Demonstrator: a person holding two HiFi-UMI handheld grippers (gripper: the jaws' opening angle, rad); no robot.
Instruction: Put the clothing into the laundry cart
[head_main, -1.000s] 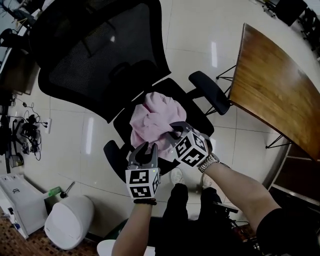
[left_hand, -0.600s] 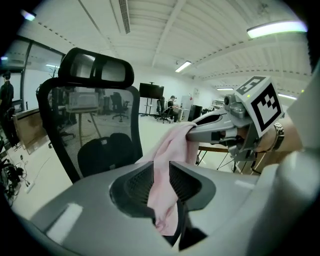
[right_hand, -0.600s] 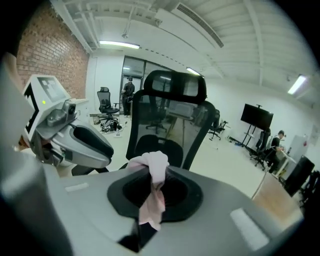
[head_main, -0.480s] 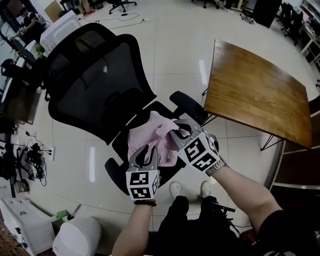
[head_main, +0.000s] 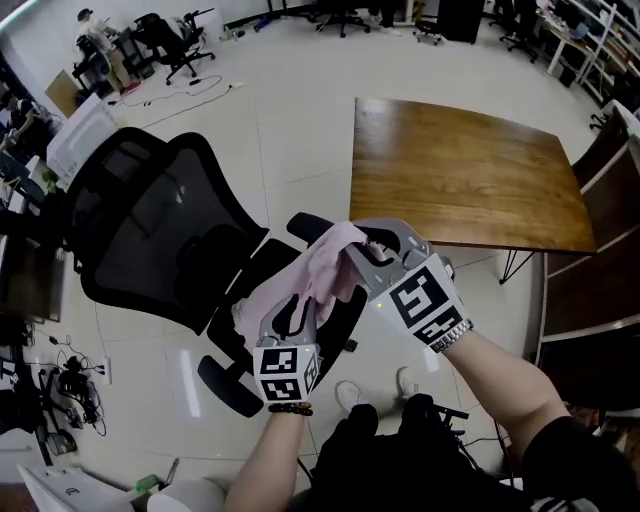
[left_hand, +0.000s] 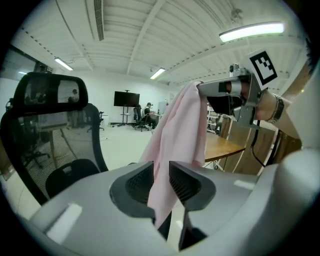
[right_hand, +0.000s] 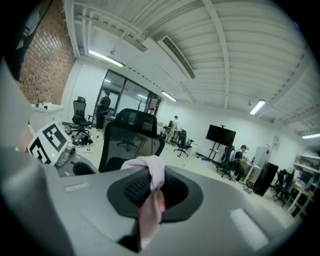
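The pink garment (head_main: 312, 275) hangs in the air just above the seat of the black mesh office chair (head_main: 150, 235), strung between both claws. The left claw (head_main: 290, 312) is clamped on a lower fold, with cloth filling the gap between its ribbed pads. The right claw (head_main: 352, 252) is pinched tight on an upper bunch, which spills over its jaws.

We judge the step in hand to be the lift and carry. The pick-up is done; the drop is not. No view shows the laundry cart, so the next move calls for finding it first. We would keep both grips closed and hold the trailing cloth clear of the chair.

The garment is thin, soft and matte. It falls in long limp folds and keeps no shape of its own. The chair back is open mesh on a curved frame. Beyond it stand a bare wooden tabletop (head_main: 460, 165) with a visible grain and a pale glossy floor (head_main: 300, 130).
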